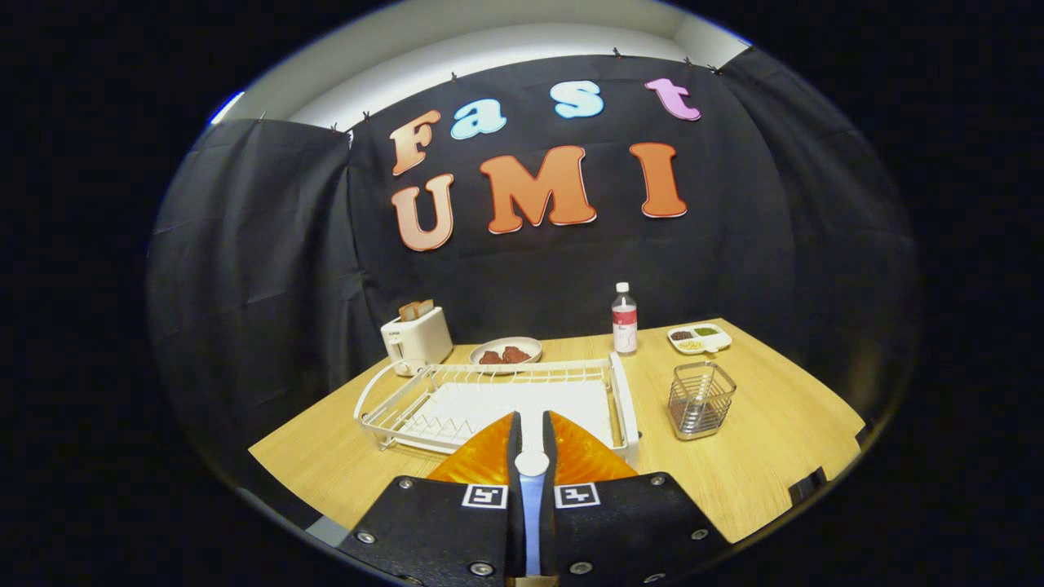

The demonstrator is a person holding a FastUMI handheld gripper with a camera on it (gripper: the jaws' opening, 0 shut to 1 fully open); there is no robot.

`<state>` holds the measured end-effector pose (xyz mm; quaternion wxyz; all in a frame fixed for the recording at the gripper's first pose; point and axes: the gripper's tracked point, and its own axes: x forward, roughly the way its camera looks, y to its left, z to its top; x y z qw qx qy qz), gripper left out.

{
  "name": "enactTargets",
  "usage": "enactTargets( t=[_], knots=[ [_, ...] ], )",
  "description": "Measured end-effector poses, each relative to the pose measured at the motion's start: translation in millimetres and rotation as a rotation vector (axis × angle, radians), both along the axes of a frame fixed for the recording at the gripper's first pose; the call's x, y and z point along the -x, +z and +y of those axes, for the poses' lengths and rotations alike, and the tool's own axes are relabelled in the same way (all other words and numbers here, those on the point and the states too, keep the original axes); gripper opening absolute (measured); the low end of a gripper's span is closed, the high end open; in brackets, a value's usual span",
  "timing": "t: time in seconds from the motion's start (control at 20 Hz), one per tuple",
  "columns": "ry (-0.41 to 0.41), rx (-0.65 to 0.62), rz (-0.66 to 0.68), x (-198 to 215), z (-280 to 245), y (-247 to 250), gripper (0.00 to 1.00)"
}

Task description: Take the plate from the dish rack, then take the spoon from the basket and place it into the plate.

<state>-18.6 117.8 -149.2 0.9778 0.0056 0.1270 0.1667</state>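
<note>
Gripper view: the gripper (pixel 532 417) points across a light wooden table (pixel 775 440). Its two fingers are pressed close together on a slim white-and-blue piece that looks like the spoon (pixel 532 465). The piece's rounded white end sits in the narrow gap between the fingers, and its blue part runs back toward the gripper body. Whether this end is the bowl or the handle cannot be told.

Just ahead of the fingertips, at 12 o'clock, lies the white wire dish rack (pixel 489 371), its near edge partly hidden behind the fingers. Beyond the rack, also at about 12 o'clock, a round plate (pixel 522 342) rests on the table with two brown pieces on it. The wire basket (pixel 701 399) stands upright at 2 o'clock, beside the rack's right end and apart from it.

At 11 o'clock, past the rack's far left corner, stands a white toaster (pixel 418 338) with bread slices (pixel 416 309) sticking up from it. A bottle (pixel 624 322) with a white cap stands at 1 o'clock behind the rack. A small sectioned tray (pixel 722 342) lies to its right, beyond the basket.
</note>
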Motion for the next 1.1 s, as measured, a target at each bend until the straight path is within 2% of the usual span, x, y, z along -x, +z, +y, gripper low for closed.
enactTargets(
  t=[0.2,0.4,0.6,0.9,1.0,1.05,1.1],
  knots=[
    [0.012,-0.002,0.036,0,19,-33,0.07],
    [0.043,0.002,0.026,-1,34,-45,0.06],
    [0.04,0.03,0.055,-1,31,-59,0.08],
    [-0.008,0.063,0.126,2,9,-71,0.21],
    [-0.017,0.056,0.178,0,2,-74,0.32],
    [-0.03,0.066,0.203,-1,-5,-75,0.46],
    [-0.044,0.074,0.209,-4,-12,-68,0.51]
  ],
)
